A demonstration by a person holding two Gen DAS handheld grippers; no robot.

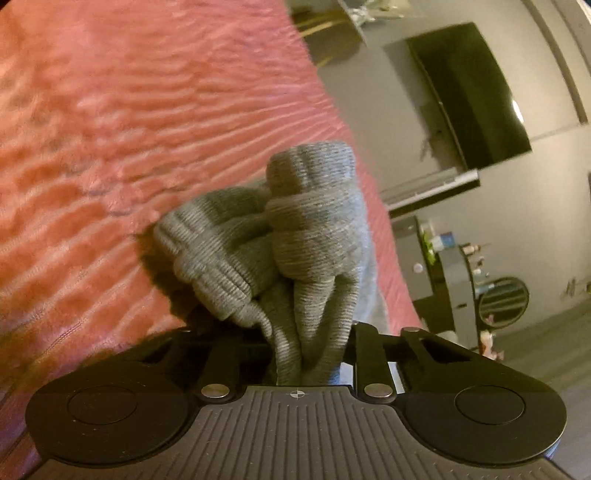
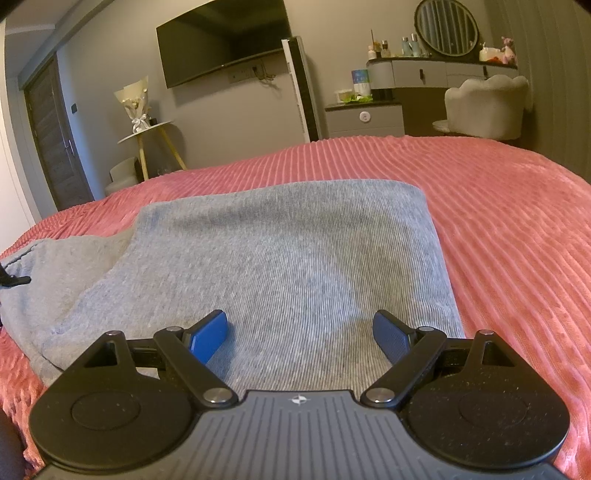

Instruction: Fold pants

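Coral ribbed bedspread [image 2: 498, 229] is covering the bed and carrying everything in both views. Nearest, the left hand-held gripper [image 1: 308, 354] is pinching a bunched ribbed cuff or hem of the grey pants [image 1: 295, 236]; its fingers are hidden in the cloth, which is puckering where it is caught and standing up in thick rolls just above the bedspread. The right hand-held gripper [image 2: 301, 338] is standing spread, one blue pad [image 2: 207, 338] on each side, hovering over or perhaps resting on a flat panel of the same pants; contact is not clear.

The knit is looking soft, limp and fairly light, likely to sag and slide over the plush cover rather than keep a crease, so I would judge the thicker edges, hem, waistband and folded corners, to be the best places to take hold. Nothing about it seems fragile.

Counting: one pair of pants, two grippers, one bed. Farther off, one wall television [image 2: 221, 44], one round mirror [image 2: 445, 27] above a dresser, one pale chair [image 2: 487, 107] and one small side table [image 2: 147, 134] are showing.
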